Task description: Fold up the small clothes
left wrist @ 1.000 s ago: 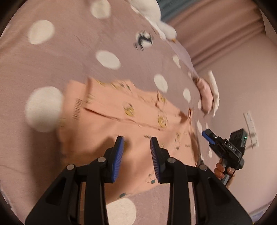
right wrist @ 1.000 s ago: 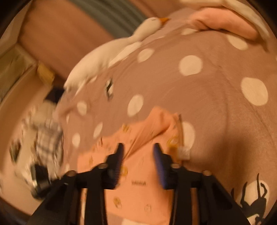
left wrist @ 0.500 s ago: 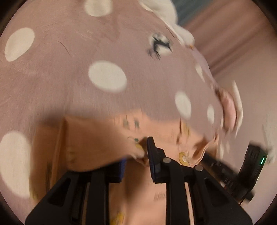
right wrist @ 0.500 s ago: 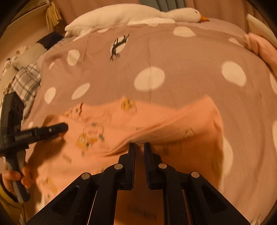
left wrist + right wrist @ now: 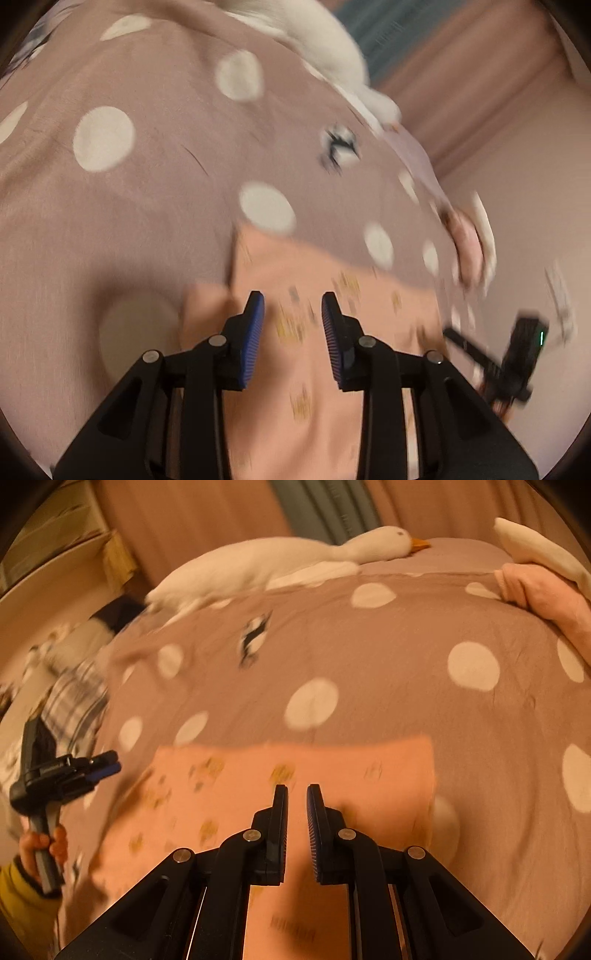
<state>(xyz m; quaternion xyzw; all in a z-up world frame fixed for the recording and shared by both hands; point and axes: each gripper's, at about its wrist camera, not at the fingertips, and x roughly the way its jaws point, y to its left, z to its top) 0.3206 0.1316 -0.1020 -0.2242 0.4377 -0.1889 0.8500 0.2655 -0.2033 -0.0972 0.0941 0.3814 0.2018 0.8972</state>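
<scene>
A small peach garment with yellow prints lies folded flat on the polka-dot bedspread; it also shows in the right wrist view. My left gripper is open and empty above the garment's left part; it appears at the left of the right wrist view. My right gripper hovers over the garment with its jaws a narrow gap apart and nothing between them. It shows blurred at the right of the left wrist view.
A white plush goose lies along the far edge of the bed. A pink and white folded pile sits at the far right. Plaid fabric lies beyond the bed's left edge. Curtains hang behind.
Both grippers had closed on the garment's edge and carried it over into a fold. Now both have let go and pulled back, the left one opening wide.
</scene>
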